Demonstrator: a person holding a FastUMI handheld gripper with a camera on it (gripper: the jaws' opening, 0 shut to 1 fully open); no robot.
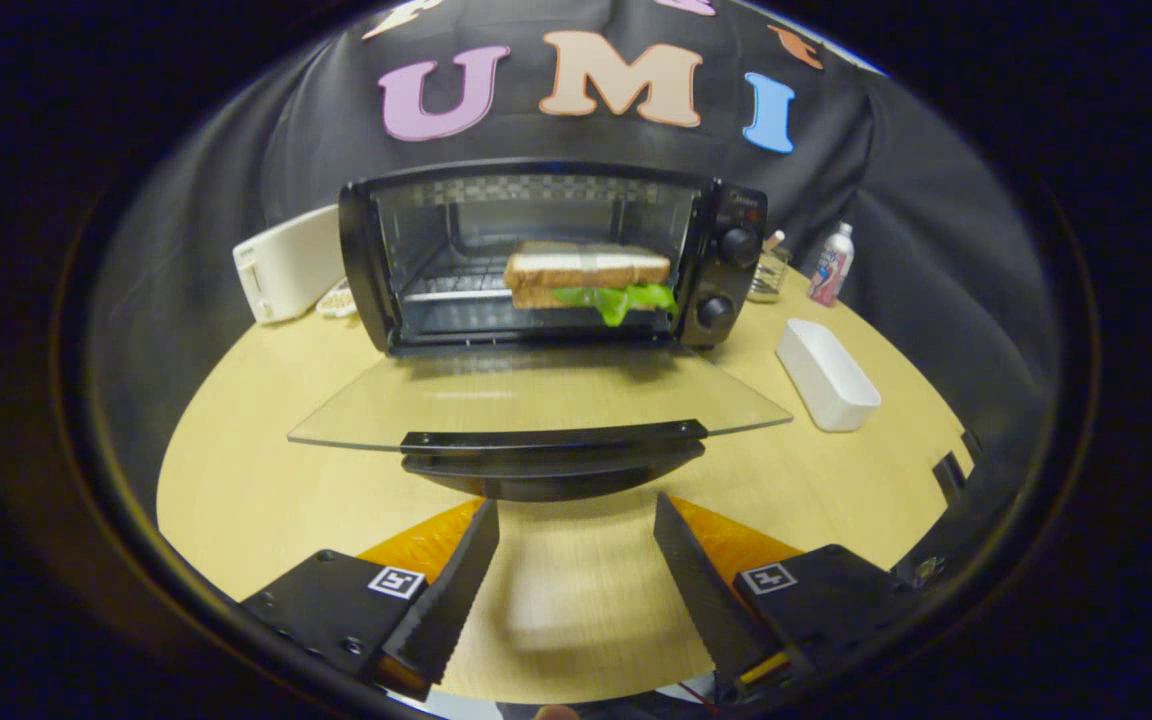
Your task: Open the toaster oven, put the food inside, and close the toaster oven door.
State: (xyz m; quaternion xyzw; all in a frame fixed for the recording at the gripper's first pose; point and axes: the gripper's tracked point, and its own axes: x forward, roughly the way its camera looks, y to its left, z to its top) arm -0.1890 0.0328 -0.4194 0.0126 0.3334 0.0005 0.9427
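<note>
Gripper [576, 520] wide open, holding nothing, just before oven [551, 255] door [536, 395] handle [551, 440] | one sandwich [588, 280] inside oven | one tray [826, 373] right of oven

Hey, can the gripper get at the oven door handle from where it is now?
Probably yes. The gripper is open and holds nothing, and the door handle lies just ahead of the fingertips on the lowered glass door, with bare table between. The sandwich already sits inside the toaster oven.

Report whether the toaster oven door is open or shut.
Open. The glass door lies folded down flat over the table, its handle just ahead of the open gripper, and the sandwich sits inside the toaster oven.
</note>
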